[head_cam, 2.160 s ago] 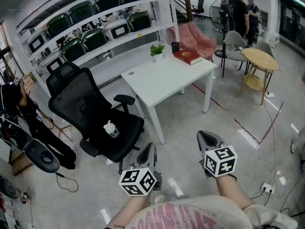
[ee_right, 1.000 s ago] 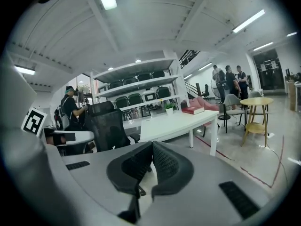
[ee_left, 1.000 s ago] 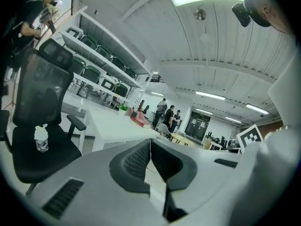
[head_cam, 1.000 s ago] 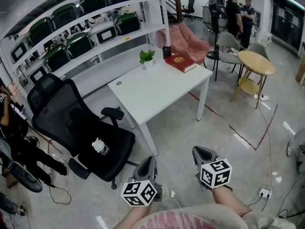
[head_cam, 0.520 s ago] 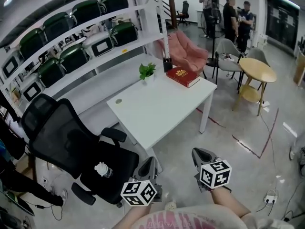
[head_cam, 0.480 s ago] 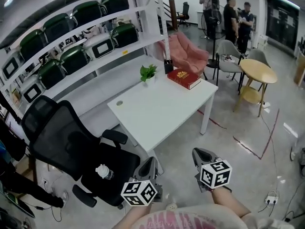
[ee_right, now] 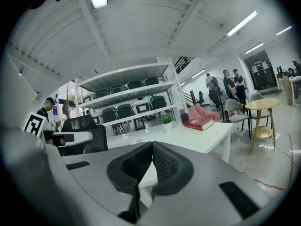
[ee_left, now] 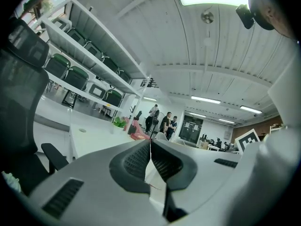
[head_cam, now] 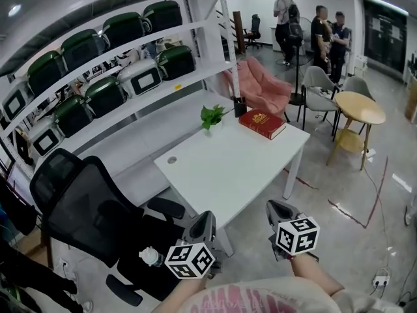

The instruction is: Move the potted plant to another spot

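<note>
The potted plant [head_cam: 212, 118] stands at the far edge of the white table [head_cam: 228, 175], a small bunch of green leaves in a pale round pot. Just beside it there is a dark cup [head_cam: 240, 108] and a thick red book [head_cam: 262, 123] that lies flat. The table top is smooth and rectangular, on thin white legs.

At the left is a black office chair [head_cam: 78, 201] with a mesh back, and a clear plastic bottle [head_cam: 150, 257] lies on its seat. Behind is a white metal shelf [head_cam: 195, 70] that carries rounded green cases.

The left gripper [head_cam: 208, 218] and the right gripper [head_cam: 276, 208] are both of grey plastic, each with a cube of square markers. In the left gripper view the black ribbed pads [ee_left: 136, 160] meet with nothing between them. In the right gripper view the pads [ee_right: 136, 166] are pressed together and empty too. Both grippers are well apart from the plant.

Compared with half a second before, the near edge of the table now comes close to the two grippers, and the chair has moved lower in the head view. The plant keeps its place beside the book
</note>
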Demonstrator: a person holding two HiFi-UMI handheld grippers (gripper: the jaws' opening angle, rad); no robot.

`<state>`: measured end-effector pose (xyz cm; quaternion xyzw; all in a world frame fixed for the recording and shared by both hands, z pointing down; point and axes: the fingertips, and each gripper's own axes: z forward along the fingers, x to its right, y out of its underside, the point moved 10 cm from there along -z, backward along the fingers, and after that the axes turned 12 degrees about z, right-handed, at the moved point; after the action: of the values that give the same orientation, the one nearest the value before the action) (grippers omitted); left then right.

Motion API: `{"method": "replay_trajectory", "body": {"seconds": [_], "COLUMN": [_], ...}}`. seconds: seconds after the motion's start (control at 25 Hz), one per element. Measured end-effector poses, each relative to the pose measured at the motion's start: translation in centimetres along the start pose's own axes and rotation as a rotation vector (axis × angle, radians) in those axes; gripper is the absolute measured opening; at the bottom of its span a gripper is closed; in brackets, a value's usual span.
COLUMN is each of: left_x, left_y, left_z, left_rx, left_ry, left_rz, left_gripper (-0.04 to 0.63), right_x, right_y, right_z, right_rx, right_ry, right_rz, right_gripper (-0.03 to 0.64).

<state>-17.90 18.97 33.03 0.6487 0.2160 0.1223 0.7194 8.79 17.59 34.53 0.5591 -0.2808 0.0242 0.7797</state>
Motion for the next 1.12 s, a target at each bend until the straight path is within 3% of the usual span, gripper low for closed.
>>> {"method": "replay_trajectory", "body": {"seconds": [0.6, 1.12], "left_x": [-3.8, -7.6], "left_y": [4.0, 2.0], "left_z": [4.3, 18.1], "left_rx": [-0.12, -0.12], "left_ry": [-0.012, -0.106], "left_rz": [-0.091, -0.102], "left_gripper": [0.025, 0.025], "right_x": [2.8, 10.0], "right_y": [2.9, -4.0], "right_z": [6.2, 20.2], "right_rx": [-0.151, -0.221], "right_ry": [0.052, -0.028], "right_rz": [0.081, 0.093], "right_gripper": [0.012, 0.012]}}
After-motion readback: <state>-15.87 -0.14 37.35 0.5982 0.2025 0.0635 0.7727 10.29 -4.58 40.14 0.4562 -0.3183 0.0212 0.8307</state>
